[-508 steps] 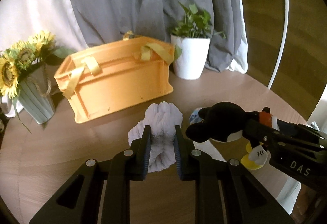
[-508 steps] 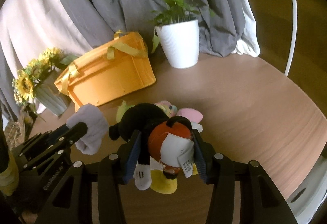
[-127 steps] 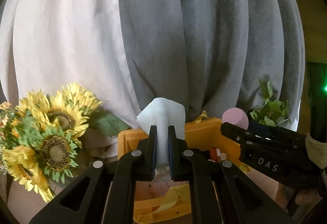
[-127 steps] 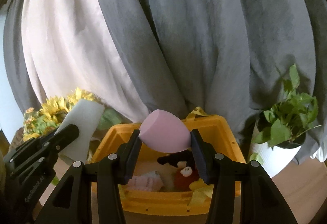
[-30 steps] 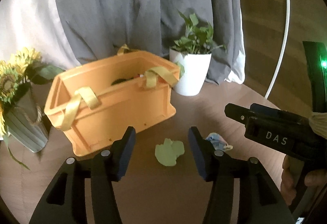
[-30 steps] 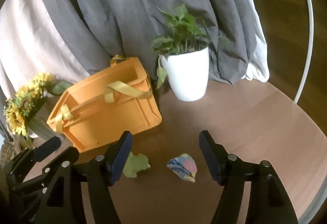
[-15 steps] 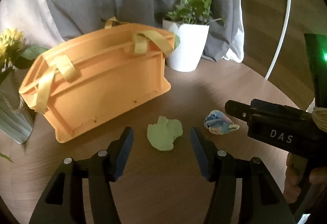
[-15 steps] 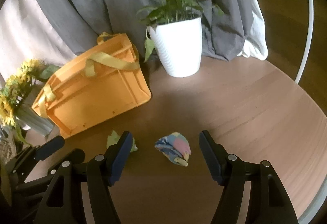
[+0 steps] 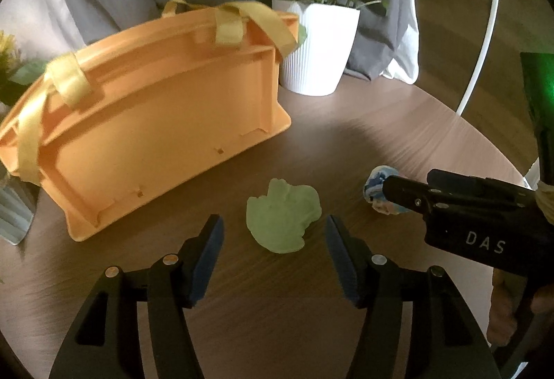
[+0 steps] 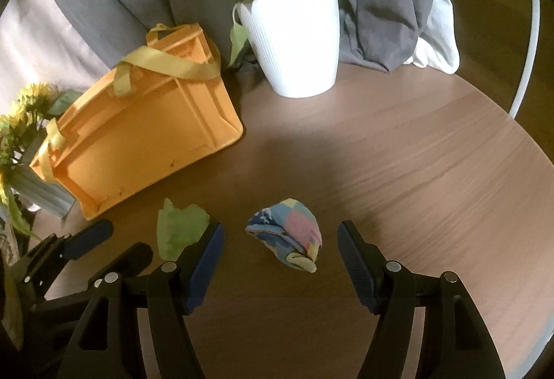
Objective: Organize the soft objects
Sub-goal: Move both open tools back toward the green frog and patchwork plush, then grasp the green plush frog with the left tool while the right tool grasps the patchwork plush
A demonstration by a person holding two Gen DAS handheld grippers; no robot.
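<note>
A pale green soft toy (image 9: 283,219) lies on the round wooden table, just ahead of my open, empty left gripper (image 9: 273,233). It also shows in the right wrist view (image 10: 178,230). A multicoloured patchwork soft ball (image 10: 287,235) lies between the fingers of my open, empty right gripper (image 10: 281,238); in the left wrist view the ball (image 9: 377,185) is partly hidden behind the right gripper. The orange crate (image 9: 145,109) with yellow straps stands behind the toys, also in the right wrist view (image 10: 138,133). Its inside is hidden.
A white pot with a green plant (image 10: 294,39) stands behind the crate's right end. A vase of sunflowers (image 10: 24,143) stands at the crate's left. Grey and white curtains hang behind. The table's curved edge (image 10: 540,150) runs at the right.
Both grippers have moved down and forward toward the table. The green toy now sits closer to the left fingers and the patchwork ball lies between the right fingers. Both stay open.
</note>
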